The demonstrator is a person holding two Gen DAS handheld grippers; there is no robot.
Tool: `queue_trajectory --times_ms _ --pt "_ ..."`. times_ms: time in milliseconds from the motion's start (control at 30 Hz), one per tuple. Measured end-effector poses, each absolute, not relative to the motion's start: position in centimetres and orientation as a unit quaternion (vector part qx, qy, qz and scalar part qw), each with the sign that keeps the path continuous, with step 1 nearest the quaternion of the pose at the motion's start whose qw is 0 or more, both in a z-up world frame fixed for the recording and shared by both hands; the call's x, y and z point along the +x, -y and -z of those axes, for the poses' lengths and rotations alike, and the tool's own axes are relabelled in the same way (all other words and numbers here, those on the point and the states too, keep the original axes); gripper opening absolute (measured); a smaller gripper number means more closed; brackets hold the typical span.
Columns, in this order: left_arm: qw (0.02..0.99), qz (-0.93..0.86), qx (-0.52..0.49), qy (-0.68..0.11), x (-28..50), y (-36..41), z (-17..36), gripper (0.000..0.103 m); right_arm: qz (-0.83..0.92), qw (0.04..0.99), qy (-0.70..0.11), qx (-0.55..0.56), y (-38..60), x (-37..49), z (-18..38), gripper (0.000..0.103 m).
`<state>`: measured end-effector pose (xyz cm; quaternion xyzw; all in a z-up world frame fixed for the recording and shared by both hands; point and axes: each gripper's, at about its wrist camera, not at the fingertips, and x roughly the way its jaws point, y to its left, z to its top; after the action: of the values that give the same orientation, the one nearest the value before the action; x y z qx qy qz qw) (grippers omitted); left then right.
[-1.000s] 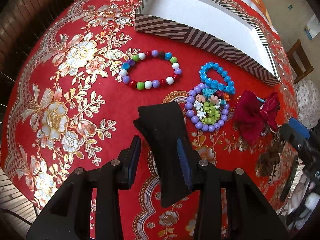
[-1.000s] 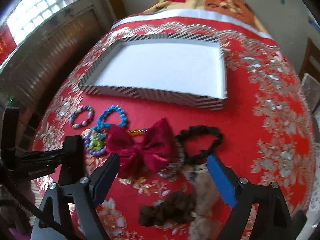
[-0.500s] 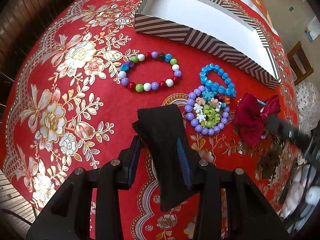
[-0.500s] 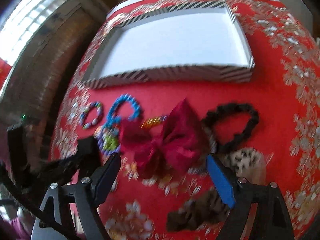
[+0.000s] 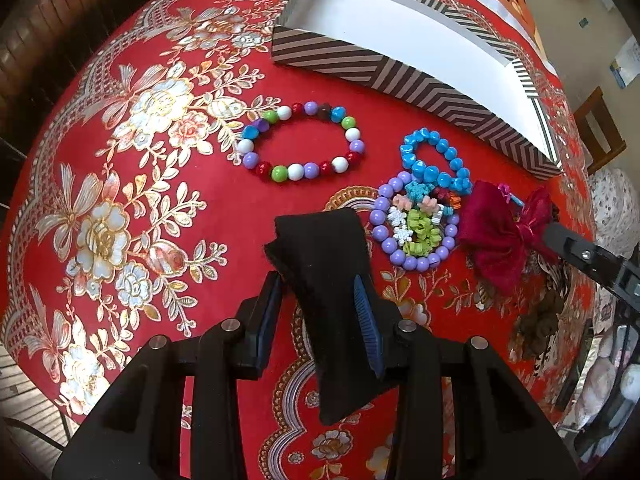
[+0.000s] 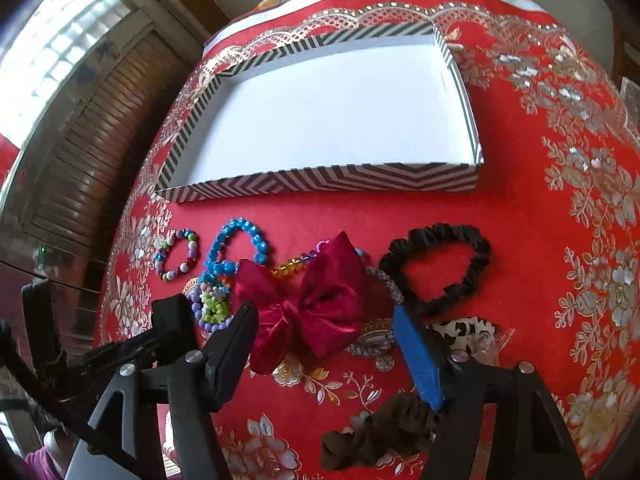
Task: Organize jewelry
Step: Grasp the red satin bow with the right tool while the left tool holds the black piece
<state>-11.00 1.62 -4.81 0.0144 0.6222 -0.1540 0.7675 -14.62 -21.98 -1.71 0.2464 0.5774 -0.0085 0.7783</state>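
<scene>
A dark red satin bow (image 6: 316, 304) lies on the red floral tablecloth, in front of a striped, white-lined box (image 6: 320, 184). My right gripper (image 6: 325, 310) straddles the bow and its jaws are closing. The black finger (image 6: 240, 328) is at the bow's left lobe, and the blue pad (image 6: 412, 352) stands a little off its right lobe. My left gripper (image 5: 316, 282) hangs still, shut on a black fabric piece (image 5: 324, 264) that stands up between its pads. In the left wrist view the bow (image 5: 496, 240) sits at the right, with a right finger (image 5: 580, 256) beside it.
Left of the bow lie a multicoloured bead bracelet (image 5: 300, 140), a blue bead bracelet (image 5: 434, 156) and a purple one (image 5: 412, 228) ringing small charms. A black scrunchie (image 6: 440, 260), a leopard-print piece (image 6: 464, 328) and a brown scrunchie (image 6: 380, 436) lie to the right. The box (image 5: 400, 76) holds nothing.
The right gripper came down closer over the bow, rolled, and its jaws narrowed around it. The left gripper and its black fabric piece stayed put.
</scene>
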Motion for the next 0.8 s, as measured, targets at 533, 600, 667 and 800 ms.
queue_trajectory --times_ms 533,600,667,800 --pt "0.782 0.157 0.035 -0.603 -11.5 -0.7 4.5 0.014 -0.031 0.789 -0.591 0.163 18.6 -13.6 3.6 0.030" --pt "0.782 0.166 0.032 -0.600 -11.6 -0.7 4.2 0.012 -0.038 0.794 -0.584 0.167 18.8 -14.0 3.6 0.010" --pt "0.782 0.174 0.029 -0.598 -11.4 -0.9 3.8 0.011 -0.038 0.798 -0.575 0.177 19.3 -14.3 3.0 0.008" --pt "0.788 0.186 0.025 -0.587 -10.8 -1.4 2.0 0.010 -0.045 0.817 -0.545 0.185 20.0 -14.7 0.4 0.007"
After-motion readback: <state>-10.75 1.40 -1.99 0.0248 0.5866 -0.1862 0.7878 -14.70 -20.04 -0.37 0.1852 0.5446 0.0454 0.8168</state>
